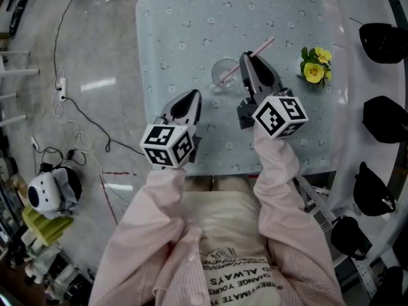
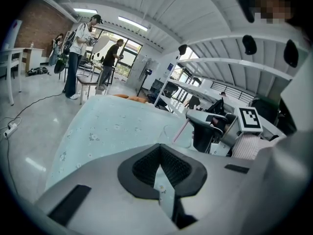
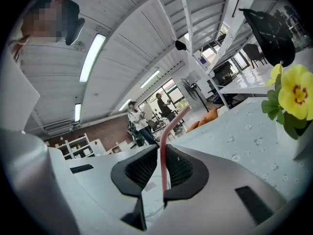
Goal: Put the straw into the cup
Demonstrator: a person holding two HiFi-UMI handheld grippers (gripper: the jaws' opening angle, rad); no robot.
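While the person stood at the near edge of the table (image 1: 178,30), a dark cable (image 1: 70,101) trailed over the grey floor far to the left, well apart from the work. Next came the left gripper (image 1: 193,96), held low over the pale flowered cloth with its marker cube (image 1: 167,144) toward the body. In the left gripper view, that gripper's (image 2: 160,148) jaws met at their tips with nothing between them, and only the cloth showed through the narrow gap behind the pads. Just beyond it and a little to the right stood the clear cup (image 1: 223,69), upright on the cloth and near the table's middle; the left gripper was near it but not touching. The pink straw (image 1: 264,45) slanted from upper right down to lower left, and its lower end lay inside the cup's outline, seemingly within the glass. The right gripper (image 1: 245,57) was clamped on the straw partway along. In the right gripper view, the pads of that gripper (image 3: 163,148) pressed on the straw (image 3: 166,131) from both sides, and its bent upper part rose above the jaws. Its marker cube (image 1: 280,115) sat over the pink-striped sleeve (image 1: 277,164). Farther right, a small yellow flower (image 1: 314,72) stood on the cloth, apart from the cup.
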